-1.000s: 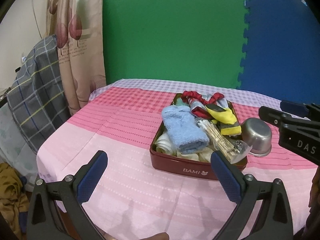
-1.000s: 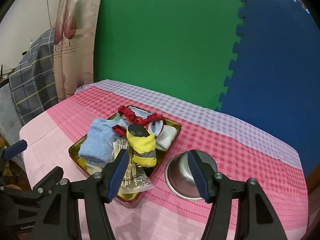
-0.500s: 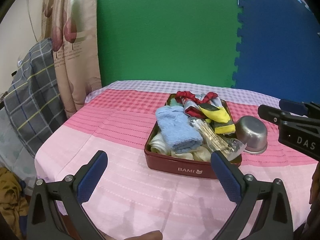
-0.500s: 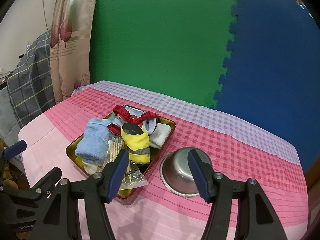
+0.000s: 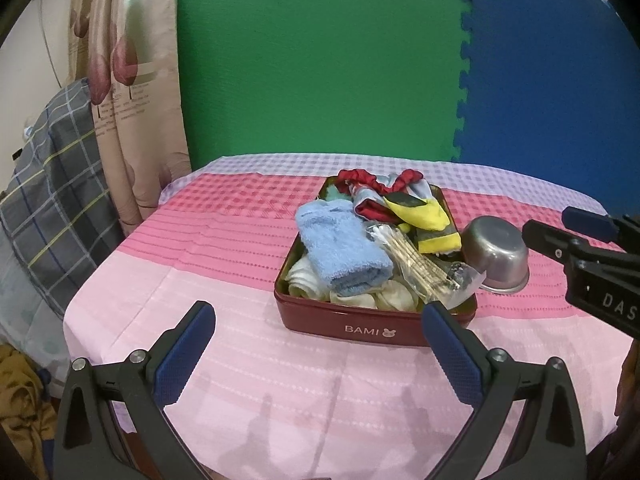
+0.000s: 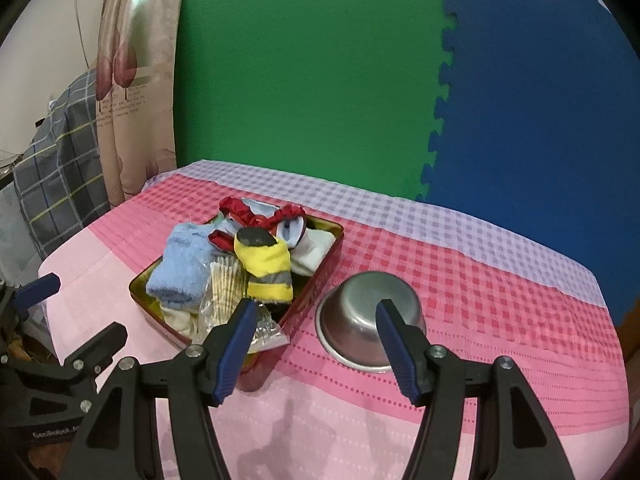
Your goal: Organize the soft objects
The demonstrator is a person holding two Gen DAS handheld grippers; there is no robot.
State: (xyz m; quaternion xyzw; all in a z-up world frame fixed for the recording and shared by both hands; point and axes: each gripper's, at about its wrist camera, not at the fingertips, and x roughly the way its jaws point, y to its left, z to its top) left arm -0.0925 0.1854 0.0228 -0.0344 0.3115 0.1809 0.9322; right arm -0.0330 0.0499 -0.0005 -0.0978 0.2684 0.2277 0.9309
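Blue towel [image 5: 342, 250] – soft, light, centre frame; taken at rolled end | left gripper [image 5: 316, 332], right gripper [image 6: 316, 322] – released, nothing held

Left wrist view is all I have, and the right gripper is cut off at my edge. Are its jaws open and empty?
Observer: Yes. The right gripper is open, with nothing between its pads.
Operator: What lies ahead of it?
Observer: The steel bowl, upside down on the tablecloth, shows between its fingers.
Operator: Is anything hidden behind the yellow sock?
Observer: Yes. Beside the yellow sock, a white cloth item lies in the far corner of the red tin.
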